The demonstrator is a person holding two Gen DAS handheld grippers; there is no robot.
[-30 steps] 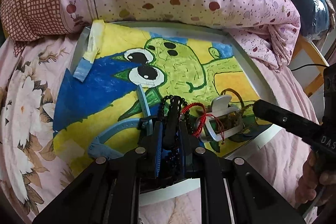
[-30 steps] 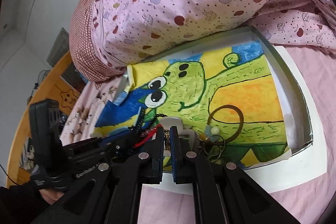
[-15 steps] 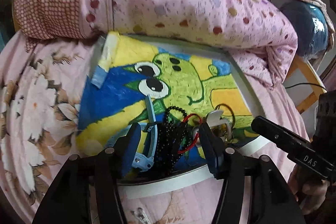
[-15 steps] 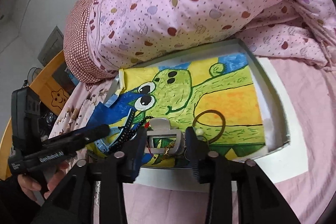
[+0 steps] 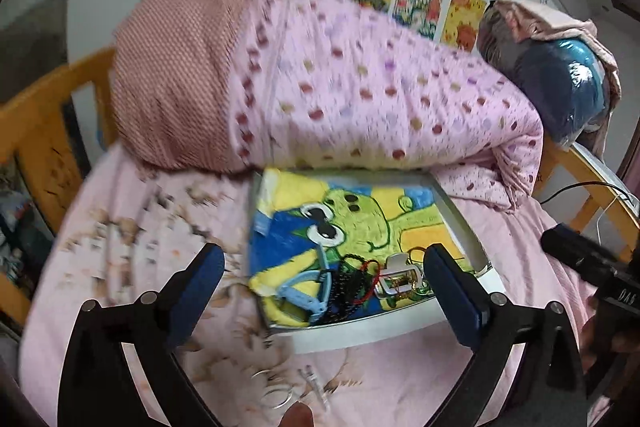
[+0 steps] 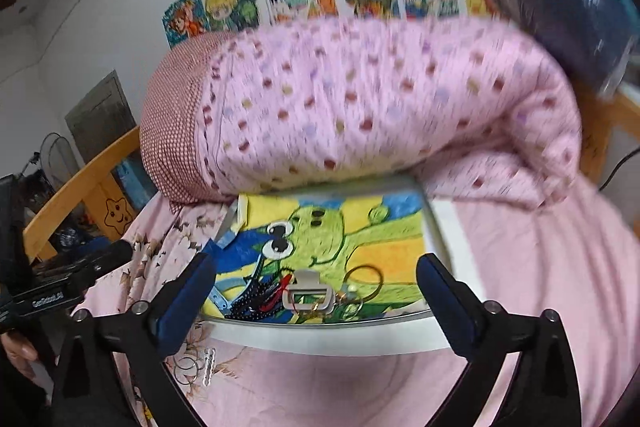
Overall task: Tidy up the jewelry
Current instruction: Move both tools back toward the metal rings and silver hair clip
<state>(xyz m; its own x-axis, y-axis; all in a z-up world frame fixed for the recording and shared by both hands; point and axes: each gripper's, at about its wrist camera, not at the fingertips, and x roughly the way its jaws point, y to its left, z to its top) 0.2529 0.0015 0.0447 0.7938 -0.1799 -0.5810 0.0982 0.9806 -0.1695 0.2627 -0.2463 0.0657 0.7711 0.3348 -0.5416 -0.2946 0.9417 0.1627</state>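
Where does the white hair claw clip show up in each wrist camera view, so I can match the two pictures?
Left wrist view: white hair claw clip lies low and right of centre, near the tray's front edge, beside the black bead string.
Right wrist view: clip lies low, near centre, between the open fingers.
Shared landmark: the green cartoon drawing lining the tray.

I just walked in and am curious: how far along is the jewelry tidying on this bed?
Mostly done, it seems. A black bead strand, a white hair clip, a blue strap and thin bangles lie together in the white tray. Nothing is in hand: the left gripper and right gripper have just opened, fingers empty. Left over: small rings on the sheet outside the tray.
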